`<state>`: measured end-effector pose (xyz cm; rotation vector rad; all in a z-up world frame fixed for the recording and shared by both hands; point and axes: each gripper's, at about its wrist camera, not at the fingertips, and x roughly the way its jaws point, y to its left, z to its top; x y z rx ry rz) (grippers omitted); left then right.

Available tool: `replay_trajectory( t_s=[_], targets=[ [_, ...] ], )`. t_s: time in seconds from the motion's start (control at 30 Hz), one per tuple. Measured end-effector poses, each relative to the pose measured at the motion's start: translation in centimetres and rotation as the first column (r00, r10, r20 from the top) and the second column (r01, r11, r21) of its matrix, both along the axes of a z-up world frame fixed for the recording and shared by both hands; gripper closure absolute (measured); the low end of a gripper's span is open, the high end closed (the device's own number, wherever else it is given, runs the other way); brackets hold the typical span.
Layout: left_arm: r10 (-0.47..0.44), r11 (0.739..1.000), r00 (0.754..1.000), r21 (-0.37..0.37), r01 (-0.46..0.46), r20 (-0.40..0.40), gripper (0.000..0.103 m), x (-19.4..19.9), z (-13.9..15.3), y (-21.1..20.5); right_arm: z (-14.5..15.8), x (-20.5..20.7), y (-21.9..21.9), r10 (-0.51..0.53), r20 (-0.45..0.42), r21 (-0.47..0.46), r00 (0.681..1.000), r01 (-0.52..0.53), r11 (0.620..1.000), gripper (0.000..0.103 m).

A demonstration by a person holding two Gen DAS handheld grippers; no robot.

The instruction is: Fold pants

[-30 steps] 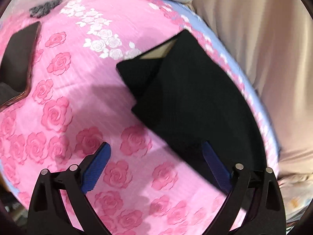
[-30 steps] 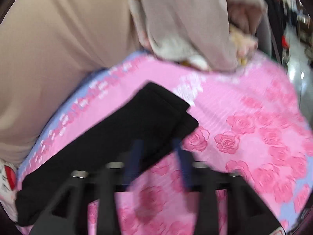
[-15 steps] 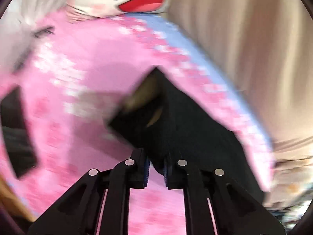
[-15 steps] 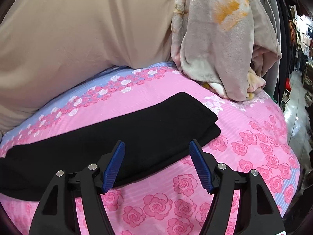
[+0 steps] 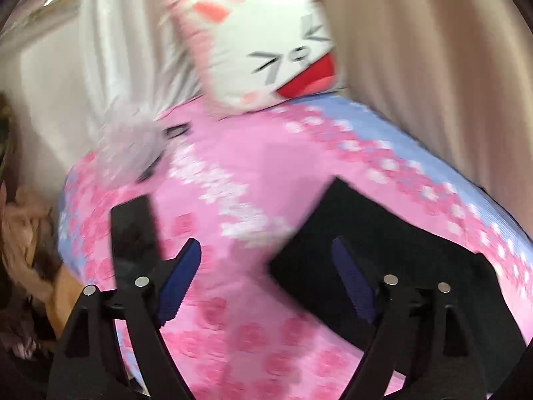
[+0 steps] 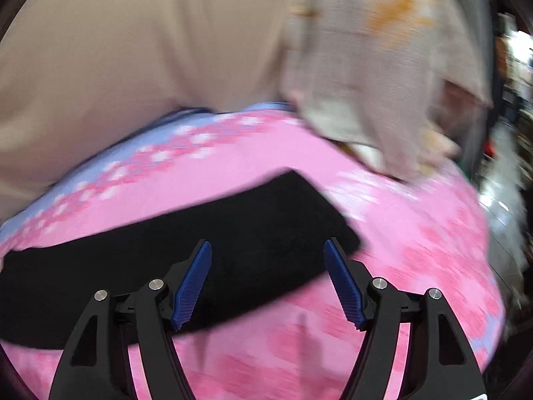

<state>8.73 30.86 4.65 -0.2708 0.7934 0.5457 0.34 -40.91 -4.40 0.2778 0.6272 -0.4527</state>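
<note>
The black pants lie folded in a long strip on the pink rose bedsheet. In the left wrist view one end of the pants lies at the right. My left gripper is open and empty, its right finger in front of that end. My right gripper is open and empty above the other end of the pants. Both views are blurred by motion.
A cat-face pillow leans at the head of the bed. A dark phone lies on the sheet at the left. A beige curtain hangs behind the bed. A grey blanket heap sits at the far right.
My left gripper was shut at the pants' end half a second ago; it has opened and pulled back. My right gripper stays open over the pants, which now lie flat.
</note>
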Motion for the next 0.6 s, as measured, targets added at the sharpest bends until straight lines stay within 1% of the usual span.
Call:
replay_trajectory(
  t_s=[0.03, 0.07, 0.1, 0.13, 0.17, 0.2, 0.23, 0.27, 0.3, 0.33, 0.37, 0.4, 0.43, 0.5, 0.53, 0.57, 0.6],
  targets=[
    [-0.034, 0.999, 0.999, 0.005, 0.034, 0.001, 0.016, 0.3, -0.1, -1.1, 0.5, 1.4, 1.5, 0.07, 0.006, -0.004, 0.998, -0.07, 0.998, 0.035],
    [-0.093, 0.996, 0.996, 0.01, 0.093, -0.004, 0.013, 1.1, -0.4, -3.2, 0.9, 2.8, 3.1, 0.138, 0.01, -0.004, 0.99, -0.138, 0.99, 0.035],
    [-0.133, 0.991, 0.991, 0.012, 0.133, -0.013, 0.013, 1.7, -0.8, -4.6, 1.3, 4.8, 5.7, 0.236, 0.016, 0.016, 0.972, -0.236, 0.972, 0.035],
    [-0.17, 0.985, 0.985, 0.014, 0.17, -0.028, 0.013, 2.6, -1.3, -6.0, 1.5, 6.8, 8.5, 0.343, 0.021, 0.054, 0.939, -0.344, 0.937, 0.035],
    [-0.204, 0.979, 0.978, 0.014, 0.205, -0.043, 0.013, 3.2, -2.0, -7.5, 1.6, 8.9, 11.8, 0.463, 0.025, 0.096, 0.886, -0.463, 0.881, 0.038],
    [-0.235, 0.972, 0.97, 0.009, 0.236, -0.058, 0.013, 3.6, -2.6, -8.8, 1.6, 10.3, 14.5, 0.544, 0.027, 0.125, 0.839, -0.543, 0.831, 0.044],
    [-0.258, 0.966, 0.963, 0.001, 0.259, -0.077, 0.013, 4.0, -3.4, -9.8, 1.6, 12.1, 18.3, 0.647, 0.027, 0.159, 0.762, -0.642, 0.75, 0.064],
    [-0.269, 0.963, 0.959, -0.005, 0.27, -0.092, 0.013, 4.2, -4.1, -10.1, 1.6, 13.4, 20.9, 0.713, 0.019, 0.186, 0.701, -0.704, 0.686, 0.08],
    [-0.275, 0.961, 0.953, -0.015, 0.276, -0.125, 0.013, 4.6, -5.3, -10.3, 1.2, 15.2, 25.0, 0.792, 0.003, 0.225, 0.611, -0.772, 0.594, 0.085],
    [-0.275, 0.961, 0.951, -0.019, 0.275, -0.14, 0.013, 4.8, -5.9, -10.4, 0.8, 16.5, 27.9, 0.829, -0.007, 0.239, 0.559, -0.804, 0.545, 0.085],
    [-0.267, 0.963, 0.951, -0.015, 0.269, -0.157, 0.013, 4.8, -6.6, -10.2, 0.5, 17.9, 30.6, 0.852, -0.028, 0.237, 0.522, -0.825, 0.513, 0.085],
    [-0.259, 0.965, 0.95, -0.007, 0.262, -0.173, 0.013, 4.8, -7.3, -9.8, 0.0, 19.5, 33.5, 0.867, -0.065, 0.22, 0.493, -0.841, 0.495, 0.085],
    [-0.251, 0.966, 0.949, 0.006, 0.257, -0.191, 0.013, 5.0, -8.1, -9.1, -0.5, 21.1, 35.5, 0.871, -0.085, 0.215, 0.483, -0.845, 0.489, 0.085],
    [-0.22, 0.971, 0.951, 0.043, 0.234, -0.218, 0.013, 5.1, -9.3, -8.3, -2.0, 25.0, 38.8, 0.884, -0.13, 0.259, 0.449, -0.845, 0.468, 0.085],
    [-0.209, 0.972, 0.951, 0.062, 0.228, -0.229, 0.013, 5.3, -9.7, -7.9, -3.1, 27.2, 40.0, 0.872, -0.177, 0.25, 0.456, -0.836, 0.488, 0.089],
    [-0.198, 0.972, 0.95, 0.075, 0.222, -0.243, 0.013, 5.7, -10.3, -7.3, -3.6, 29.0, 40.6, 0.868, -0.182, 0.207, 0.462, -0.845, 0.493, 0.095],
    [-0.203, 0.971, 0.947, 0.072, 0.227, -0.248, 0.013, 5.8, -10.6, -6.9, -3.7, 30.0, 40.5, 0.864, -0.173, 0.186, 0.473, -0.846, 0.5, 0.095]
  ],
)
